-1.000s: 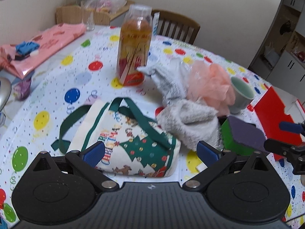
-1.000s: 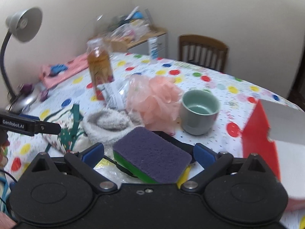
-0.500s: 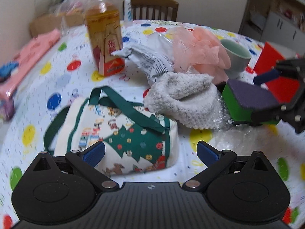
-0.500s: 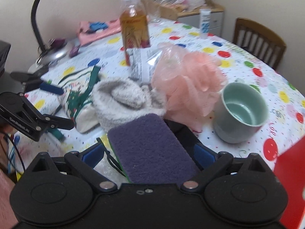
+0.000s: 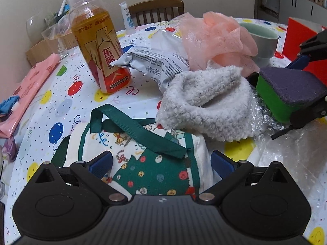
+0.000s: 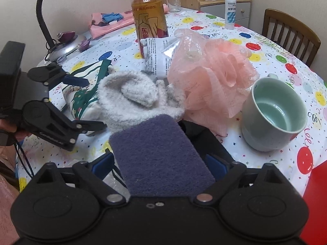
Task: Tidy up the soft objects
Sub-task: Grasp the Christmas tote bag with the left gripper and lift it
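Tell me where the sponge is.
The sponge sits clamped in the right gripper, just in front of the fluffy sock, left of the cup.

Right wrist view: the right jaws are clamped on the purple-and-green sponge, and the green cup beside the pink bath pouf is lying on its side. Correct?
Not quite. The cup stands upright, mouth up, as the right wrist view shows. The rest holds: the right gripper is clamped on the sponge, and the cup sits beside the pink bath pouf.
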Demonstrator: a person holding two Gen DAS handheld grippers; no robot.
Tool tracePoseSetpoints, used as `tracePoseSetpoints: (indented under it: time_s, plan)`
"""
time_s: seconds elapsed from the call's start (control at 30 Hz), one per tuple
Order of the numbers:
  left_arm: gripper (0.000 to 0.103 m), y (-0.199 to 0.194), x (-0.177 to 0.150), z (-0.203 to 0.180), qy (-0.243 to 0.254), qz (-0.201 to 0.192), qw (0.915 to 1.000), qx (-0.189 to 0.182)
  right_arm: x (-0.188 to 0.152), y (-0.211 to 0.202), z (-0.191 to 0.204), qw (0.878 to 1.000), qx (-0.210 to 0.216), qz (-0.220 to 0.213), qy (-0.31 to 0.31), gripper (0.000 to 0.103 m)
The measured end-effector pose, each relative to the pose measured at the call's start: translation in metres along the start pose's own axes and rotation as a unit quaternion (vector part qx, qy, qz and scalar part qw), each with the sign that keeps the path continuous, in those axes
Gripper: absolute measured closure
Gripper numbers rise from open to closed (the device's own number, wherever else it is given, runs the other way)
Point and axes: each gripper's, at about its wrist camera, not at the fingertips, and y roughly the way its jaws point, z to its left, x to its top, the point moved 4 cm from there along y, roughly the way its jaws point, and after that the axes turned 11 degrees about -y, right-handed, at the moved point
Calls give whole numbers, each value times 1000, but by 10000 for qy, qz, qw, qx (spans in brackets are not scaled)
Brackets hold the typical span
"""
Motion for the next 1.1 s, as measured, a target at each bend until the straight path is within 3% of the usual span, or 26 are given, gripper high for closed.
tracePoseSetpoints:
  time_s: [0.1,0.17,0.33,0.5,0.67,1.1]
  plan:
    - [5,2,0,1,-105,33,9999,15,0,-2,1,10000,-24,-21,1,12]
    - [19,3,0,4,-212,82,9997,27,0,-3,1,10000,-63,-52,36,13]
    - [36,-1,1,12,-485,101,9987,-78,3,-11,2,9996,-142,-174,143,14]
    - [66,-13,6,18,-689,-11,9973,-255,6,-21,7,9991,-259,-298,170,15]
    - [76,-24,11,32,-953,-93,9947,-366,7,-32,16,9980,-488,-356,193,15]
    - [81,-79,31,71,-1393,-358,9865,-786,-8,-94,39,9877,-1241,-493,817,16]
